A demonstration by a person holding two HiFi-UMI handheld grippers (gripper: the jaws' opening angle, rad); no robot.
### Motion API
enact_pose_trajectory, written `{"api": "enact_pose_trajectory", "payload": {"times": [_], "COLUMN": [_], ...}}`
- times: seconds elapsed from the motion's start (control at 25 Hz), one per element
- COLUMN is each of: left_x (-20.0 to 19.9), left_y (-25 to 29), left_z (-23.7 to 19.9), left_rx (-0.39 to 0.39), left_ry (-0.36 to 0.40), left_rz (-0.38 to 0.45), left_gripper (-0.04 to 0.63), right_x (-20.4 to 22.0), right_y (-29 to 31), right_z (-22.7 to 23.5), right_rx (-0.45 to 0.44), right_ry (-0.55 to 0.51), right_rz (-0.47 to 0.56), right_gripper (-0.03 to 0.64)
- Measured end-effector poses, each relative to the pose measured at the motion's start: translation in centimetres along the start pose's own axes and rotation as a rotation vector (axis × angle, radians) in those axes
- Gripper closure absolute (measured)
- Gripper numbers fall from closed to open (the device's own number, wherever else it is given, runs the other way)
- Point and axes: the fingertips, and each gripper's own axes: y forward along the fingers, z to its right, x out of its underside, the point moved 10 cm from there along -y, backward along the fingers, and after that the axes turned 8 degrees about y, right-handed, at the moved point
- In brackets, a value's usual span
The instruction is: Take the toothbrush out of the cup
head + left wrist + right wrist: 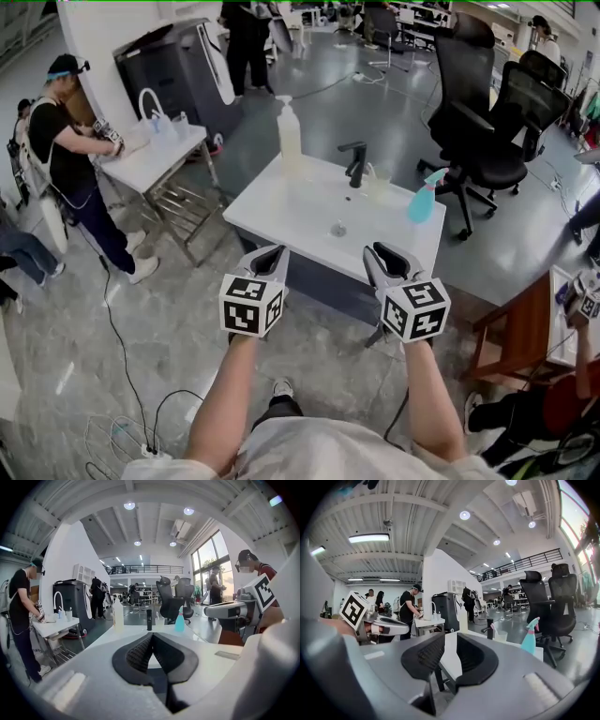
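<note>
No words, brands or numbers are showing legibly; only coded square markers are appearing on the left cube [251,305] and right cube [415,309].

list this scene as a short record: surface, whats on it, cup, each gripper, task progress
surface: white sink counter
on it: black faucet, pump bottle, teal spray bottle, cup
cup: beside the faucet, toothbrush standing in it
left gripper: fingers together, empty, apart from the cup
right gripper: fingers apart, nothing between them, apart from the cup
task progress: toothbrush not yet taken out
</note>
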Motion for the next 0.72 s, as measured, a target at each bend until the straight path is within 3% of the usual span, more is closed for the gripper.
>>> {"api": "enact_pose_trajectory", "payload": {"times": [0.72], "left_x": [-1.3], "left_y": [7.8], "left_z": [-11.2], "left_rx": [0.207], "left_ry": [0.057], "left_rz": [0.038], "left_gripper": [0.591], "right_x": [-1.3], "right_y": [9.4], "right_z": [-2.3], "right_rx": [0.229], "right_ry": [0.034], "right_rz": [0.022], "right_gripper": [0.452]}}
